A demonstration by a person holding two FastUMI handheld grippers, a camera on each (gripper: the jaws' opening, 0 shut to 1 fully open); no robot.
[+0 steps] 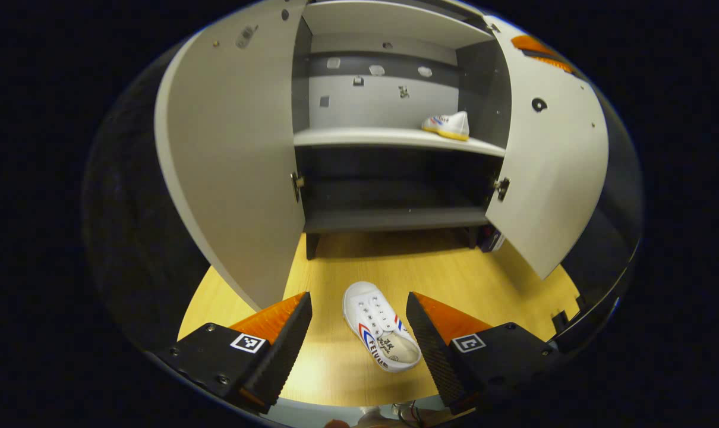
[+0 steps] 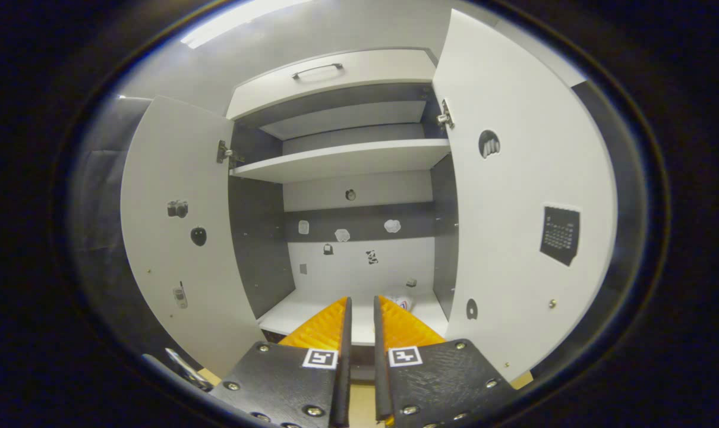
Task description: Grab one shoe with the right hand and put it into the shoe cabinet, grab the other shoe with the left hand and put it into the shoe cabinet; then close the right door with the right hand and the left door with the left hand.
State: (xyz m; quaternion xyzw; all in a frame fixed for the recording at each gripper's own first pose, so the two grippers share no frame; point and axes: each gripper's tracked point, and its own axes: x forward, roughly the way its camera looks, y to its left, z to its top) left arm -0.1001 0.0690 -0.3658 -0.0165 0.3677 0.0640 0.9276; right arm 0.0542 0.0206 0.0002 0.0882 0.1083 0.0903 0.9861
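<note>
A white shoe (image 1: 380,330) with red and blue stripes lies on the wooden floor (image 1: 454,267), toe toward the cabinet. My left gripper (image 1: 356,297) hangs open just above it, one finger on each side, not touching. The second white shoe (image 1: 447,125) rests at the right end of the cabinet's light middle shelf (image 1: 359,137). In the right gripper view, my right gripper (image 2: 359,300) is held shut and empty in front of the open cabinet. A bit of that shoe (image 2: 404,303) peeks past its right finger on the shelf (image 2: 300,312).
Both cabinet doors stand wide open: the left door (image 1: 229,154) (image 2: 175,249) and the right door (image 1: 549,166) (image 2: 514,226). A dark lower shelf (image 1: 395,220) sits just above the floor. A drawer with a handle (image 2: 318,71) tops the cabinet.
</note>
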